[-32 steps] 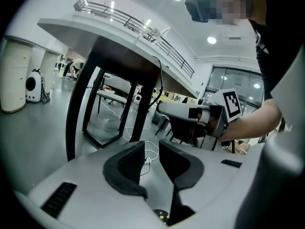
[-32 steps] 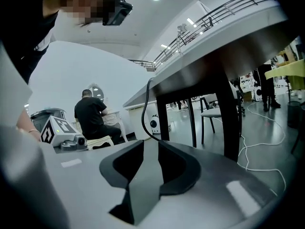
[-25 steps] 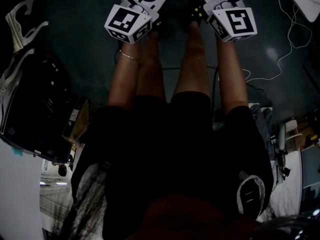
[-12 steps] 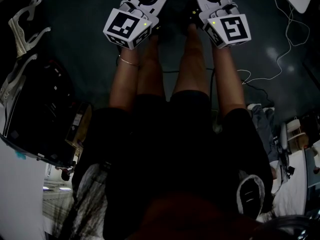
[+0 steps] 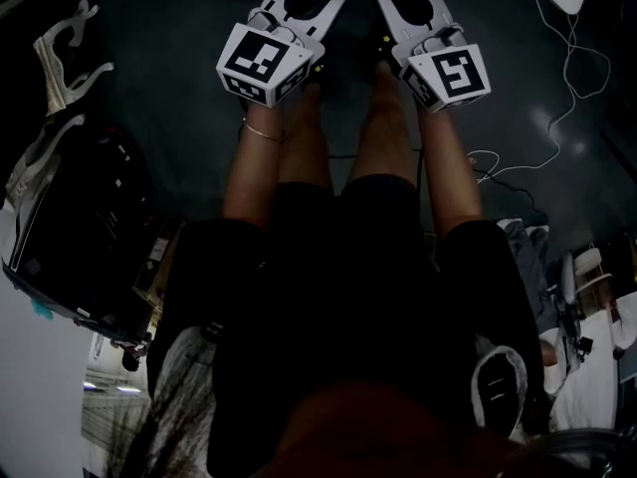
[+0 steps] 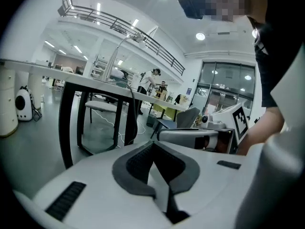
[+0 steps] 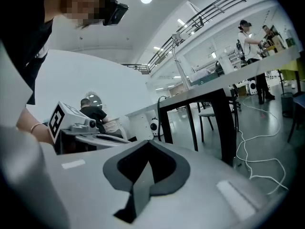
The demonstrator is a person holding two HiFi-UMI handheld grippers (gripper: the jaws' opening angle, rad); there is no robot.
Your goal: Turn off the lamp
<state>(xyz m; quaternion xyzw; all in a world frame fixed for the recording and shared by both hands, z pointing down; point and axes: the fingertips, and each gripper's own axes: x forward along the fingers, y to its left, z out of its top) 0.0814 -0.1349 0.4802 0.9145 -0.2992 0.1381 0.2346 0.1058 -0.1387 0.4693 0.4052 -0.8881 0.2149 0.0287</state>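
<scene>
Your left claw [image 6: 153, 143] and right claw [image 7: 148, 143] are both closed on nothing, well apart from the thin lamp [image 6: 117, 56] on the counter [image 6: 47, 72], whose switching-off these views cannot confirm.

Underfoot in the head view, dark glossy floor [image 5: 159, 28]; on its right side, 1 thin white cable [image 5: 553, 118] in loose loops. In the left gripper view, paler grey floor bearing 1 long table [image 6: 69, 123] on black legs, 1 chair [image 6: 102, 106] tucked beneath, more white cable trailing beside the chair. Far left, 1 small white rounded device [image 6: 23, 101] sitting on the floor. On the table top, 1 thin-armed lamp [image 6: 137, 37]. In the right gripper view, same table to the right, looped cable near its legs.
</scene>
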